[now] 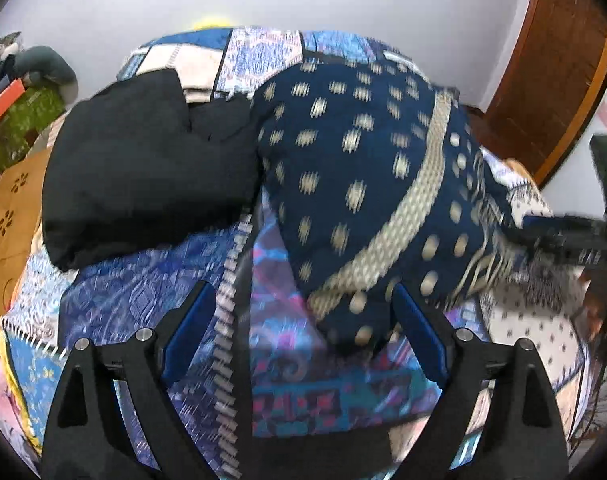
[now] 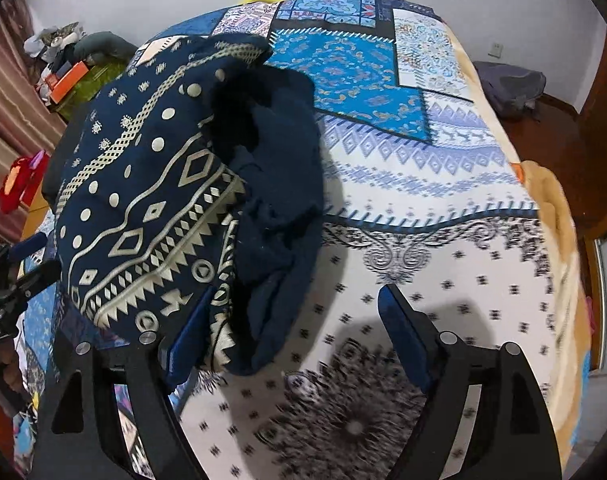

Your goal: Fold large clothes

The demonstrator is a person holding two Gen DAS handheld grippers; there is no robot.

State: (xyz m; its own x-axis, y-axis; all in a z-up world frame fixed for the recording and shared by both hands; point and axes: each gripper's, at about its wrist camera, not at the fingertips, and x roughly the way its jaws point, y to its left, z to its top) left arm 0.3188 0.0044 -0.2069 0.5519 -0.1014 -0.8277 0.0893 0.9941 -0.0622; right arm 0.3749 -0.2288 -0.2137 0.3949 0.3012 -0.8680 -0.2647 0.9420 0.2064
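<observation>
Both grippers are gaping wide, gripping nothing — left gripper (image 1: 299,336) hovering over the bedspread (image 1: 151,296), right gripper (image 2: 291,340) over its white patch. Navy shawl (image 1: 363,168) is sitting bunched mid-bed, at 12 o'clock of the left fingers (image 1: 413,326), lower edge reaching between them untouched; at 10 o'clock of the right ones. Risk, as I'm reading it: soft, floppy weave with a fringe — pinching one layer is going to drag the heap crooked. Black garment (image 1: 143,160) is lying touching it, puffy, easy to snag.
</observation>
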